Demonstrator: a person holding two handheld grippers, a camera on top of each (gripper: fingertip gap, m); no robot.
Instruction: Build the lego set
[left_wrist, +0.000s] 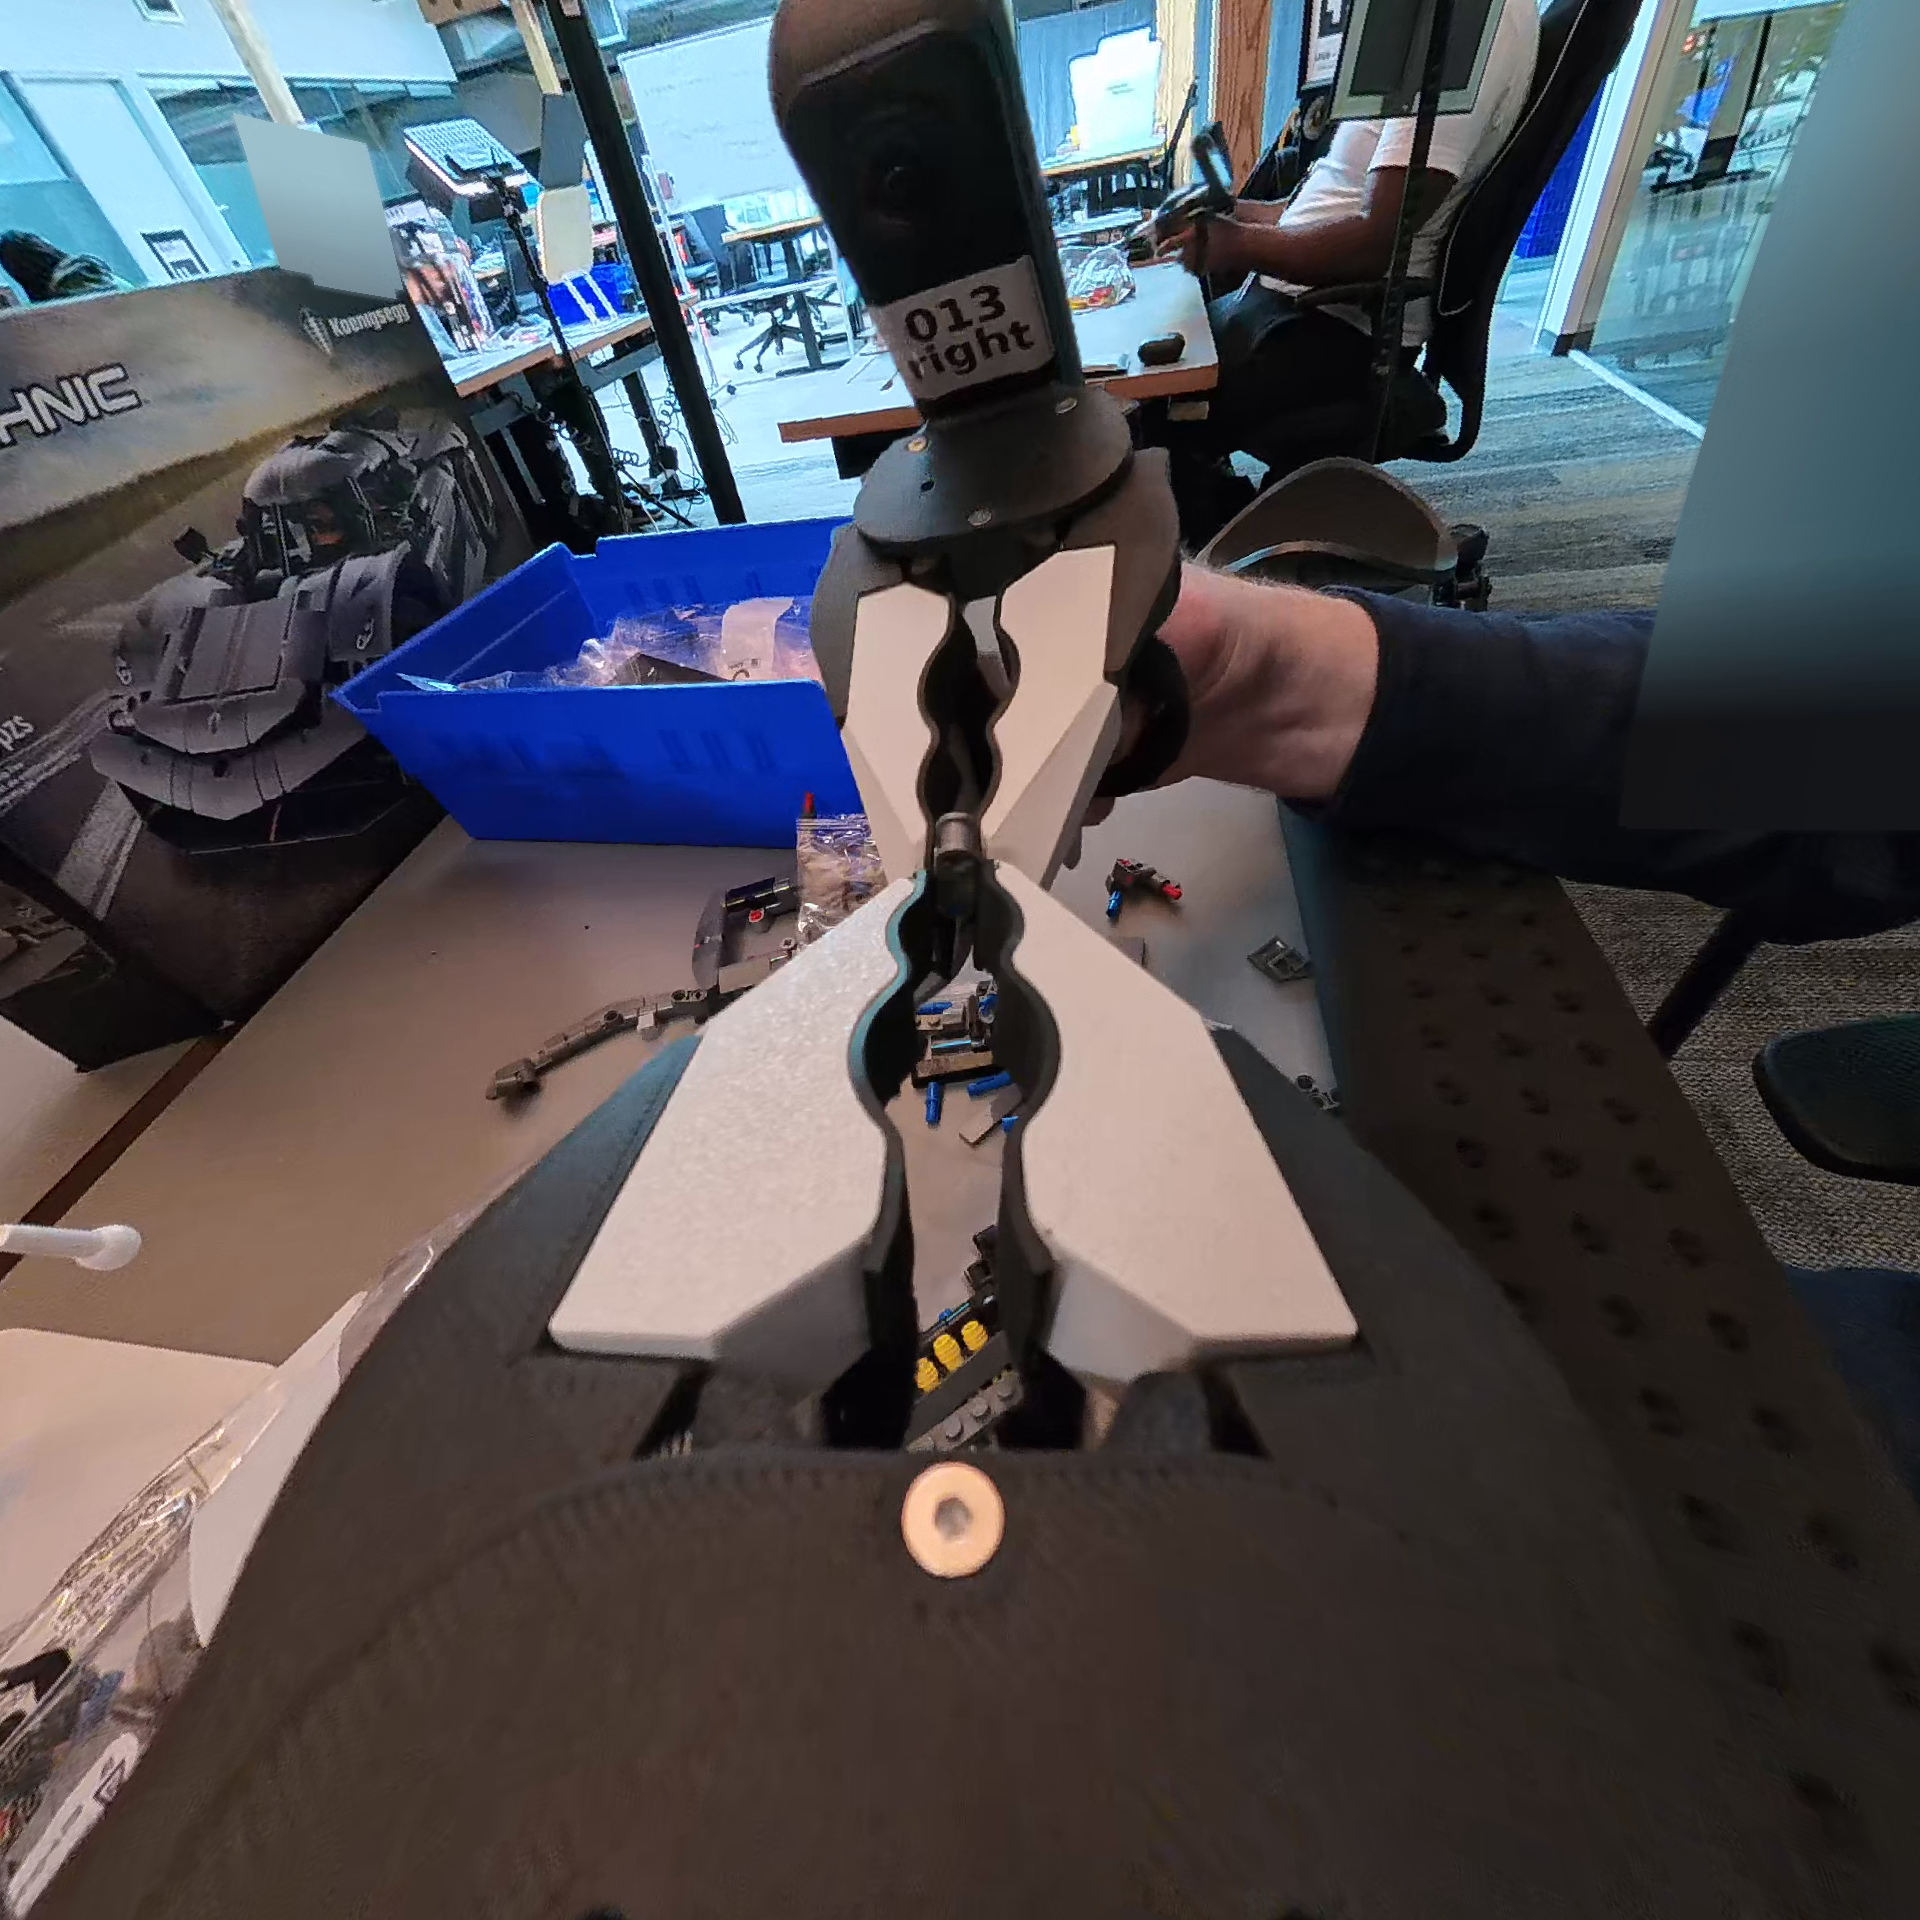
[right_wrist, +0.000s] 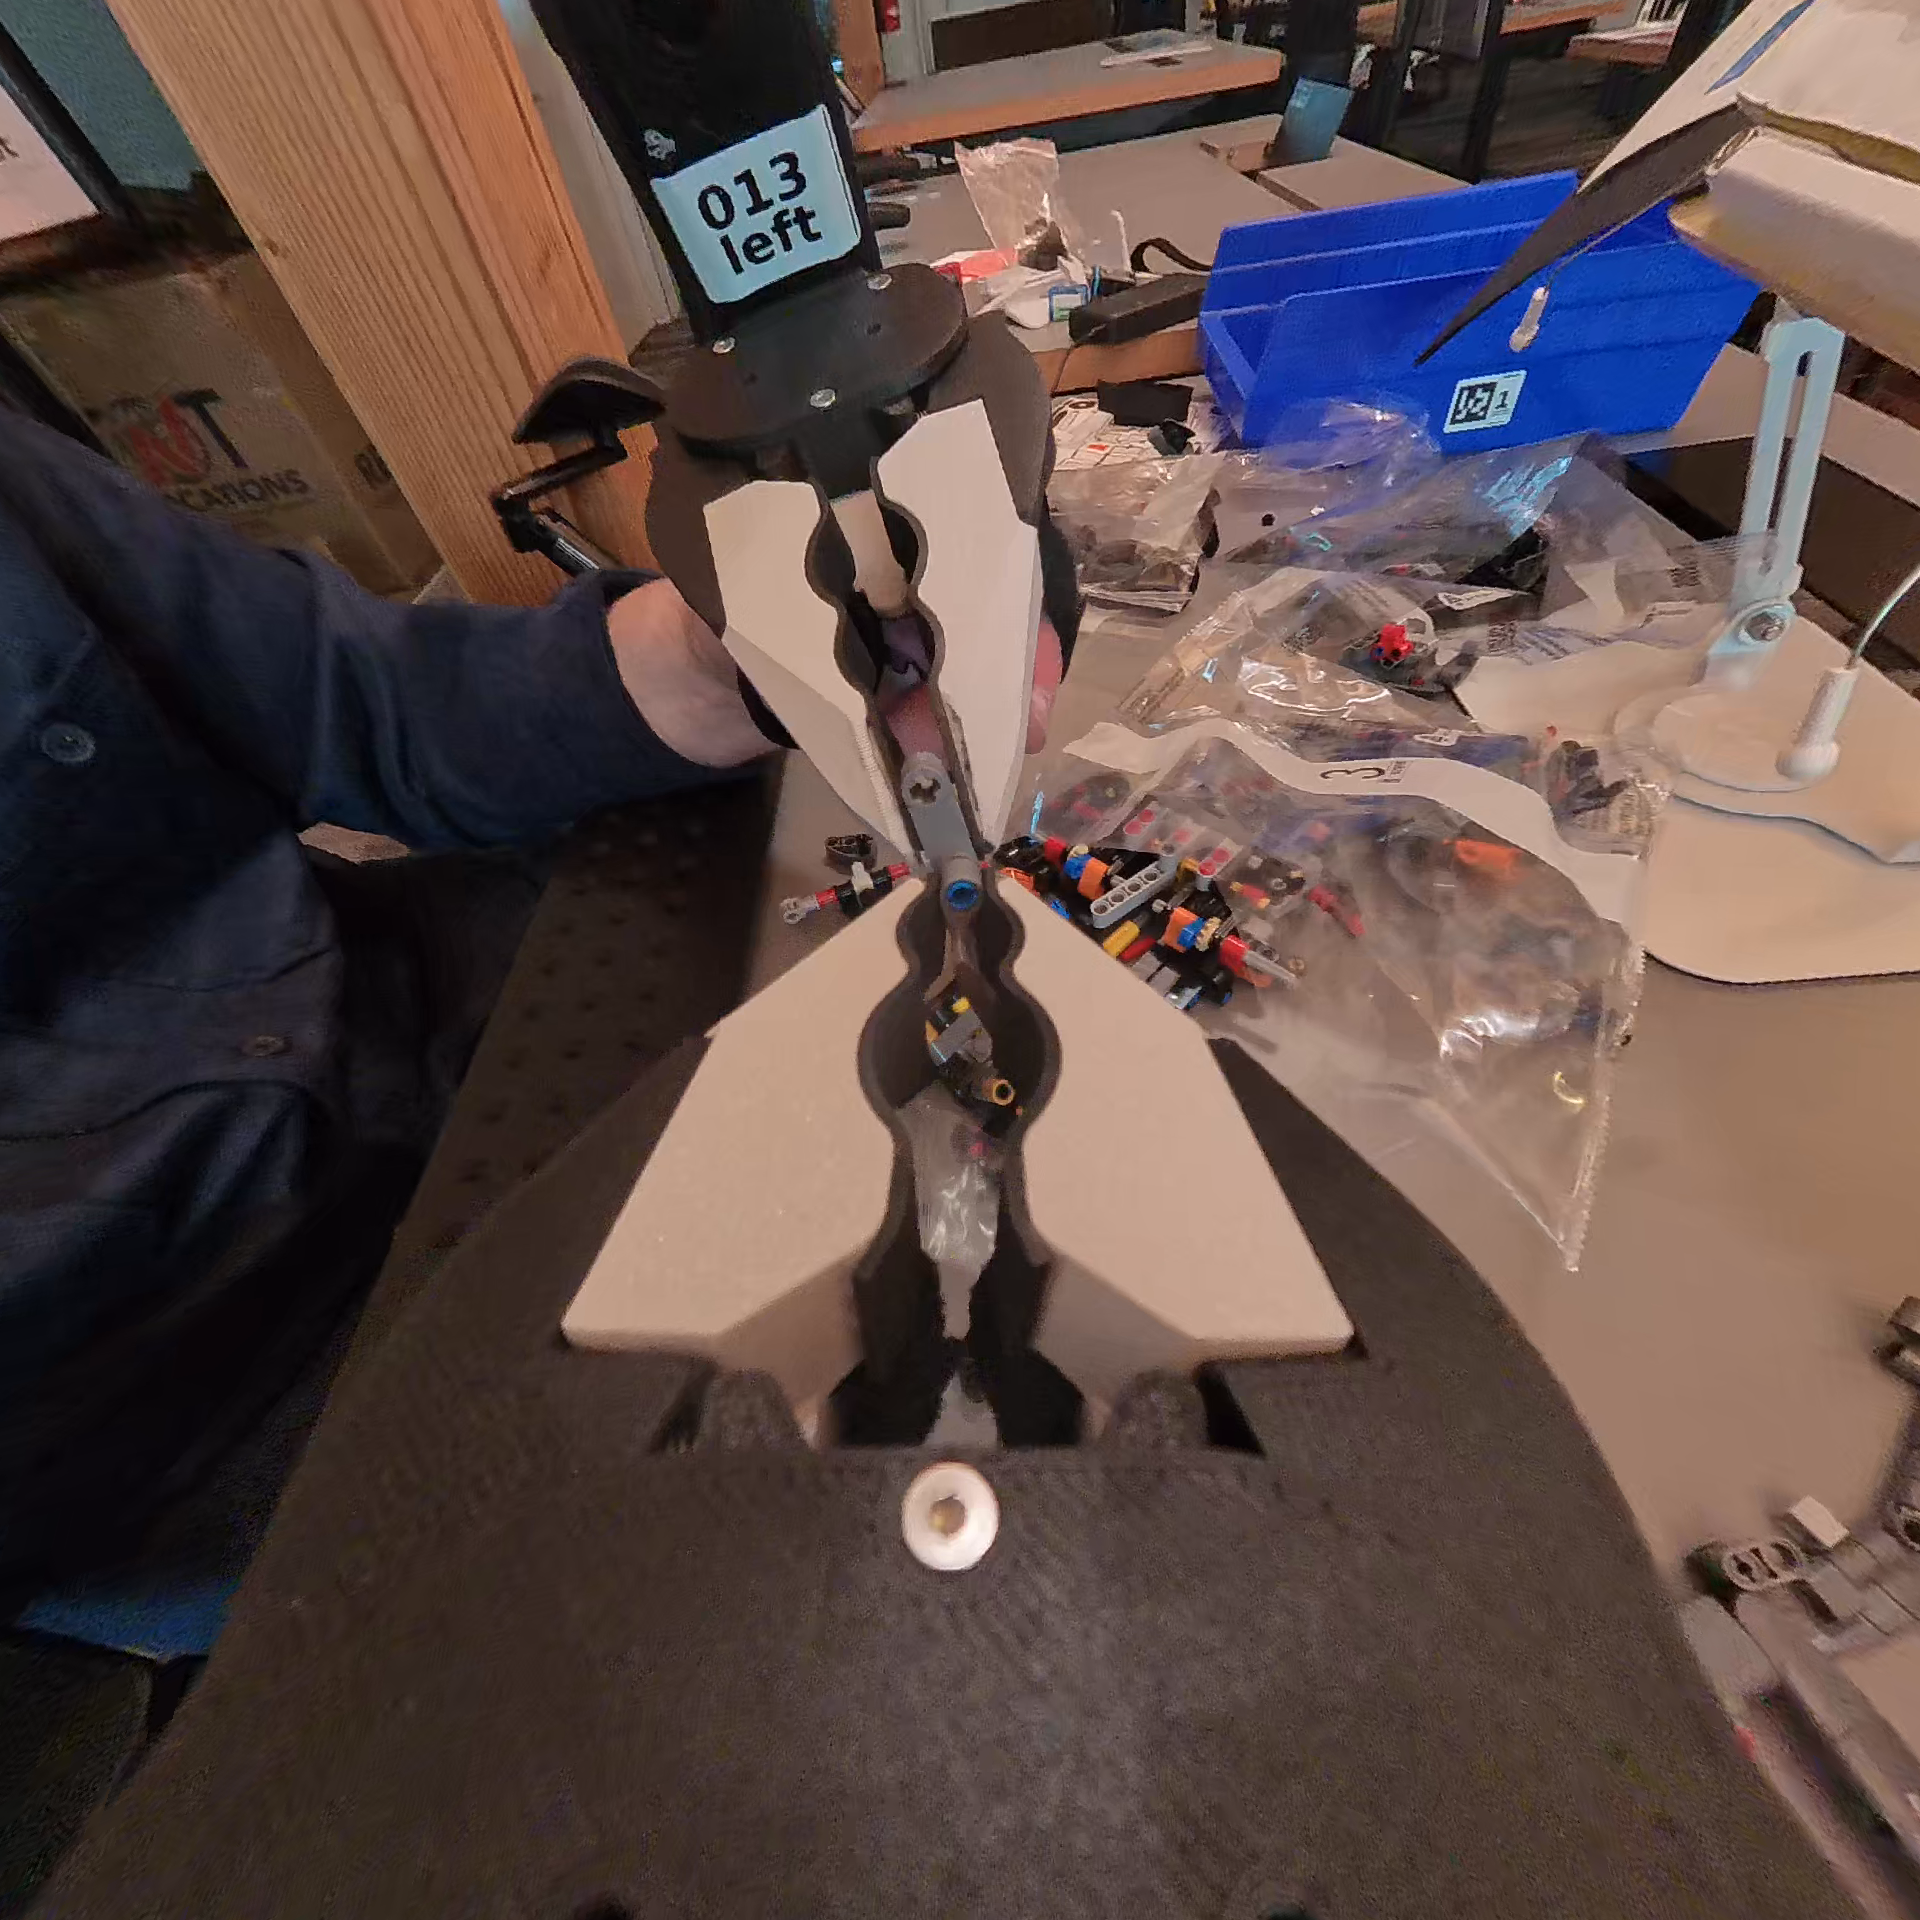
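Both grippers meet tip to tip above the grey table (left_wrist: 364, 1039). In the right wrist view, the left gripper (right_wrist: 940, 821) comes down from the top, shut on a small grey Lego beam (right_wrist: 928, 795). A blue pin (right_wrist: 958, 894) sits in the beam's lower end, between my right gripper's (right_wrist: 956, 891) nearly closed fingertips. In the left wrist view, my left gripper (left_wrist: 956, 888) is at the bottom. The right gripper (left_wrist: 956, 821) points down at it, with the grey piece (left_wrist: 954, 840) seen end-on between the two. A hand holds each gripper.
A blue bin (left_wrist: 623, 748) with bags and the set's box (left_wrist: 208, 623) stand at the back left. Loose grey parts (left_wrist: 582, 1039) and blue pins (left_wrist: 982, 1086) lie on the table. Clear parts bags (right_wrist: 1351, 935), a colourful part-built piece (right_wrist: 1143, 904) and a white stand (right_wrist: 1756, 623) are at the right. The grippers are tip to tip, or close to it. From the right gripper's tips to the colourful part-built piece (right_wrist: 1143, 904) is close to 15 cm.
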